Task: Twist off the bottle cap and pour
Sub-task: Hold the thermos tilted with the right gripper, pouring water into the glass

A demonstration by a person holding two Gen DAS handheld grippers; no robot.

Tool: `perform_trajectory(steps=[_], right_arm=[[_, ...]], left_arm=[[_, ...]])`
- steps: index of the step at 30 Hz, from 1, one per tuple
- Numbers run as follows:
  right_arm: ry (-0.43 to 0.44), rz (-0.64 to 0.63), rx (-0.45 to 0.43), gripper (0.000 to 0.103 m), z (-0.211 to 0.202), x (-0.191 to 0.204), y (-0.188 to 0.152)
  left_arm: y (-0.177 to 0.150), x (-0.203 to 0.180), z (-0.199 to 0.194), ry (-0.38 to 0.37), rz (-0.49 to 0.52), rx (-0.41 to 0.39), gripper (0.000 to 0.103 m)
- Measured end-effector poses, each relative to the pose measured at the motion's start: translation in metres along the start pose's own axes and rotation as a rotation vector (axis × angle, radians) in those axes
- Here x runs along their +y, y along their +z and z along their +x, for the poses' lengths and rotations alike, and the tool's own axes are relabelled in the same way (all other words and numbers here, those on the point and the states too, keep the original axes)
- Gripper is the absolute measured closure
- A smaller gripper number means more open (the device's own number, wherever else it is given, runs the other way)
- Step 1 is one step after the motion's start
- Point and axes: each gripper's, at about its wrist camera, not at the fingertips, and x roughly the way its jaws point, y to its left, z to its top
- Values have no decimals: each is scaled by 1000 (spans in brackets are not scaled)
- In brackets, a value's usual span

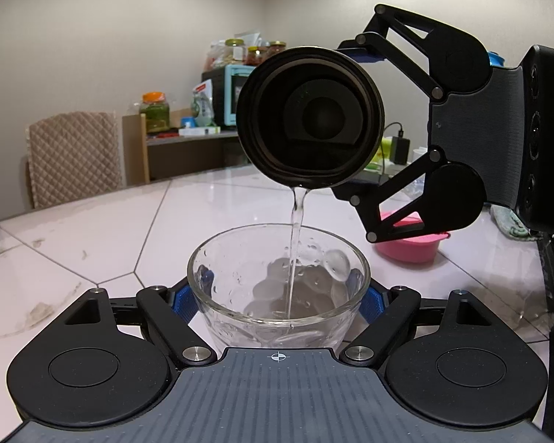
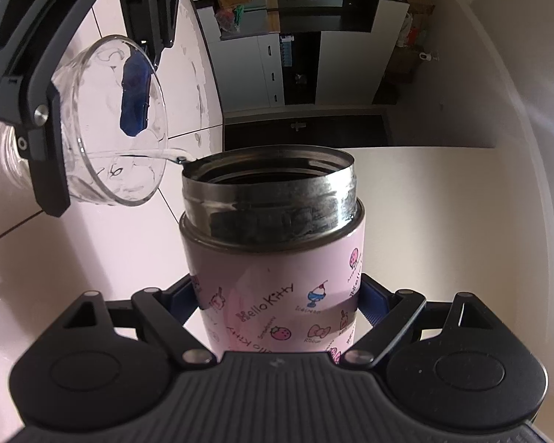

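My left gripper (image 1: 279, 295) is shut on a clear glass bowl (image 1: 240, 277) and holds it upright over the white table. My right gripper (image 2: 279, 301) is shut on a pink Hello Kitty bottle (image 2: 277, 280) with its cap off. The bottle (image 1: 309, 116) is tipped on its side above the bowl, its open steel mouth facing the left camera. A thin stream of water (image 1: 295, 243) runs from the mouth's lower rim into the bowl, where a little water lies. In the right wrist view the bowl (image 2: 103, 155) sits left of the bottle mouth. The cap is not in view.
A pink bowl (image 1: 413, 245) stands on the white marble table (image 1: 92, 243) behind the right gripper, with a green cloth (image 1: 509, 223) beside it. A padded chair (image 1: 74, 155) and a cluttered shelf with jars and a blue oven (image 1: 236, 92) lie beyond the table.
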Motion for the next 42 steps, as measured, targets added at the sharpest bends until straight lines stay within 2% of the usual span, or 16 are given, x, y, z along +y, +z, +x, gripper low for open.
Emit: perform_trajectory(steps=[24, 28, 39, 42], right_arm=[[-11, -34, -4, 15, 1, 1, -1], [-17, -37, -4, 15, -2, 20, -10], [-29, -60, -4, 15, -2, 24, -11], [-28, -63, -8, 15, 11, 11, -13]], left_arm=[[2, 0, -1, 7, 7, 1, 16], [2, 0, -2, 7, 7, 1, 16], [2, 0, -2, 6, 7, 1, 16], [2, 1, -2, 6, 7, 1, 16]])
